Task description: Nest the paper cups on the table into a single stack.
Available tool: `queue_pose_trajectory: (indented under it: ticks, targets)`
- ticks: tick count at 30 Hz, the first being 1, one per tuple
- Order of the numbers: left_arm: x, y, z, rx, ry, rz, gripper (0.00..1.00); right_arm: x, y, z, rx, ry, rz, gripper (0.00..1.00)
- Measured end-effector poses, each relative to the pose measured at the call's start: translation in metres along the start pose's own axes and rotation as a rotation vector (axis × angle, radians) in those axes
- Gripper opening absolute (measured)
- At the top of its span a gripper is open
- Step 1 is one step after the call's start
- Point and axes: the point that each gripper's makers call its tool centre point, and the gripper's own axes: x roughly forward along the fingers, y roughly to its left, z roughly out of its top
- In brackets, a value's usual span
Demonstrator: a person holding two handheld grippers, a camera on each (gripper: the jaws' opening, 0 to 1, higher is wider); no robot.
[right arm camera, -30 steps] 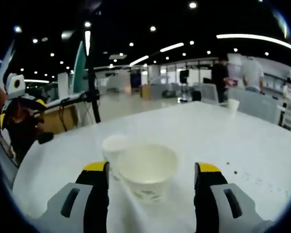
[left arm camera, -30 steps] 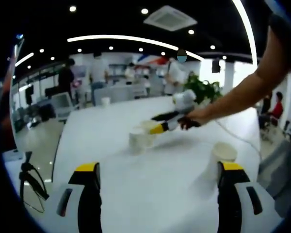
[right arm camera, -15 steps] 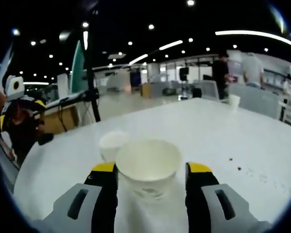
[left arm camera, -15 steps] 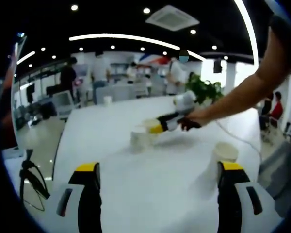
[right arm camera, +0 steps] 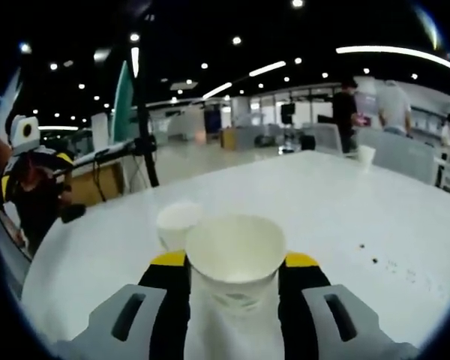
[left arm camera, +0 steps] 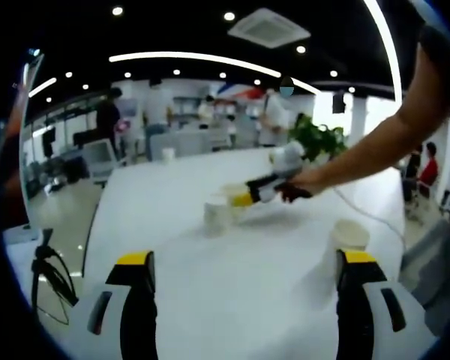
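In the right gripper view my right gripper (right arm camera: pixel 235 261) is shut on a white paper cup (right arm camera: pixel 236 244), one jaw against each side of it. A second paper cup (right arm camera: pixel 178 223) stands upright on the white table (right arm camera: pixel 345 202) just behind it to the left. In the left gripper view my left gripper (left arm camera: pixel 246 259) is open and low over the table with nothing between its jaws. A third paper cup (left arm camera: pixel 347 235) stands beside its right jaw. Farther off, the right gripper (left arm camera: pixel 244 198) holds its cup (left arm camera: pixel 231 193) next to the second cup (left arm camera: pixel 215 214).
A small cup (right arm camera: pixel 366 155) stands far across the table (left arm camera: pixel 210 285). A person's arm (left arm camera: pixel 375 142) reaches in from the right. A black tripod (right arm camera: pixel 144 112) stands past the table's left edge. People, chairs and a plant (left arm camera: pixel 319 139) are behind.
The right gripper's jaws have closed from wide apart onto the sides of the near cup. The left gripper has stayed where it was, still open.
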Motion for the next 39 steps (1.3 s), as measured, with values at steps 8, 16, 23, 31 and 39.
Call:
queue_pose_trajectory:
  ticks: [8, 16, 23, 31, 39]
  targets:
    - [0.0, -0.003, 0.002, 0.004, -0.004, -0.002, 0.98, -0.004, -0.005, 0.005, 0.002, -0.011, -0.015, 0.42]
    - [-0.001, -0.004, 0.004, 0.004, -0.009, -0.002, 0.98, -0.01, -0.008, 0.018, 0.011, -0.034, -0.031, 0.42]
    - [-0.002, -0.006, 0.004, 0.003, -0.013, -0.001, 0.98, -0.016, -0.011, 0.031, 0.005, -0.05, -0.039, 0.4]
    - [-0.003, -0.007, 0.009, 0.006, -0.026, -0.001, 0.98, -0.023, -0.015, 0.045, -0.006, -0.067, -0.053, 0.4]
    - [-0.004, -0.008, 0.016, 0.007, -0.032, -0.002, 0.98, -0.031, -0.024, 0.07, -0.018, -0.092, -0.065, 0.4]
